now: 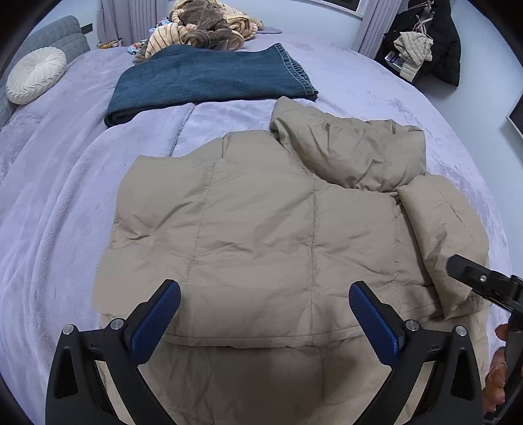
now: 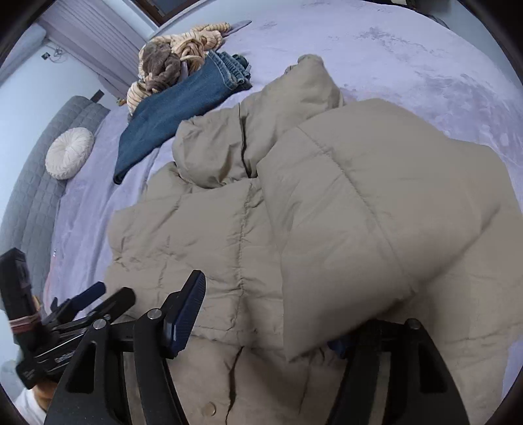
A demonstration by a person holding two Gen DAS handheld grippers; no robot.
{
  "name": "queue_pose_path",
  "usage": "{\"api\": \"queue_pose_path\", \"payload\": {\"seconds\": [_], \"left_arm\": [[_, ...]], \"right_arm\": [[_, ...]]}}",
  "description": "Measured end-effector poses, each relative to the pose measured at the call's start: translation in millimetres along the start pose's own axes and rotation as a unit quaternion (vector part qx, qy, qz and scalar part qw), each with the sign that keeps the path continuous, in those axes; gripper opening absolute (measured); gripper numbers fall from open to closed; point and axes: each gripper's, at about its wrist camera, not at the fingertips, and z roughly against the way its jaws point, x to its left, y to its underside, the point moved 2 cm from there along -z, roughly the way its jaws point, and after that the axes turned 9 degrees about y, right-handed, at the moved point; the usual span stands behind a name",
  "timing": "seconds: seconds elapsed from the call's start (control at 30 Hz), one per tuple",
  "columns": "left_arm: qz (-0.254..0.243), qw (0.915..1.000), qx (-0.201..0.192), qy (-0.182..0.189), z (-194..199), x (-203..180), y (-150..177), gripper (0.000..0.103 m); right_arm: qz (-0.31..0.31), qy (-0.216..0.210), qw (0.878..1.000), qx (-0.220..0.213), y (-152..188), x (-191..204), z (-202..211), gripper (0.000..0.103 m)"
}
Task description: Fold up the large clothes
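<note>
A beige puffer jacket (image 1: 261, 222) lies spread on a lavender bed (image 1: 49, 212), its hood (image 1: 353, 147) bunched at the far side. My left gripper (image 1: 264, 291) hovers open just above the near hem, its blue pads wide apart with nothing between them. In the right wrist view one sleeve (image 2: 343, 212) lies folded across the jacket (image 2: 202, 235). My right gripper (image 2: 258, 284) is open over the sleeve's cuff, which covers the right finger; the left pad stands apart from the cloth. The left gripper (image 2: 108, 296) shows at lower left.
Folded blue jeans (image 1: 209, 81) lie beyond the jacket, with a striped and brown plush pile (image 1: 202, 26) behind them. A round white cushion (image 1: 36, 75) rests against the grey headboard (image 2: 36, 196). Dark clothes (image 1: 425, 42) hang at the far right.
</note>
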Motion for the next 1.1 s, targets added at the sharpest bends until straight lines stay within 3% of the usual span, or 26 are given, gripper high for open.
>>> {"api": "queue_pose_path", "payload": {"seconds": [0.1,0.27,0.33,0.4,0.47,0.57,0.7,0.77,0.8,0.83,0.93,1.1], "left_arm": [[0.013,0.9996,0.0,0.026,0.0,5.9,-4.4,0.103],[0.048,0.9966,-0.004,0.067,3.4,25.5,-8.1,0.103],[0.055,0.9958,-0.003,0.073,4.7,32.9,-7.7,0.103],[0.065,0.9947,-0.002,0.079,5.7,39.4,-6.5,0.103],[0.081,0.9911,-0.005,0.105,8.3,47.2,-6.0,0.103],[0.117,0.9789,-0.013,0.167,14.2,58.0,-5.4,0.103],[0.16,0.9569,-0.013,0.242,14.5,65.2,-8.7,0.103],[0.167,0.9472,-0.009,0.273,12.7,64.0,-11.1,0.103],[0.168,0.943,-0.006,0.287,11.0,61.0,-12.4,0.103],[0.169,0.9382,-0.002,0.302,8.5,57.2,-13.7,0.103],[0.166,0.9342,0.009,0.316,-0.1,46.0,-16.0,0.103],[0.15,0.9394,0.031,0.307,-24.2,29.5,-21.2,0.103]], "right_arm": [[-0.085,-0.011,0.996,-0.016,4.4,-36.8,19.6,0.069],[-0.232,-0.051,0.971,-0.029,-8.4,-94.4,21.1,0.066],[-0.23,-0.048,0.971,-0.038,-19.0,-93.1,21.3,0.029],[-0.195,-0.04,0.979,-0.05,-30.2,-74.1,22.0,0.014],[-0.135,-0.047,0.988,-0.062,-38.9,-43.3,26.9,0.012],[-0.015,-0.044,0.997,-0.064,-38.3,23.8,25.8,0.012],[0.109,-0.012,0.994,-0.028,-10.9,96.4,-0.9,0.015],[0.145,0.001,0.989,0.005,4.8,115.9,-18.9,0.034],[0.152,0.0,0.988,0.019,11.9,119.5,-24.6,0.054],[0.154,-0.006,0.988,0.028,18.2,119.5,-26.1,0.062],[0.144,-0.008,0.989,0.03,25.8,96.1,-14.1,0.062],[0.029,0.065,0.997,-0.034,16.0,-17.1,30.6,0.065]]}}
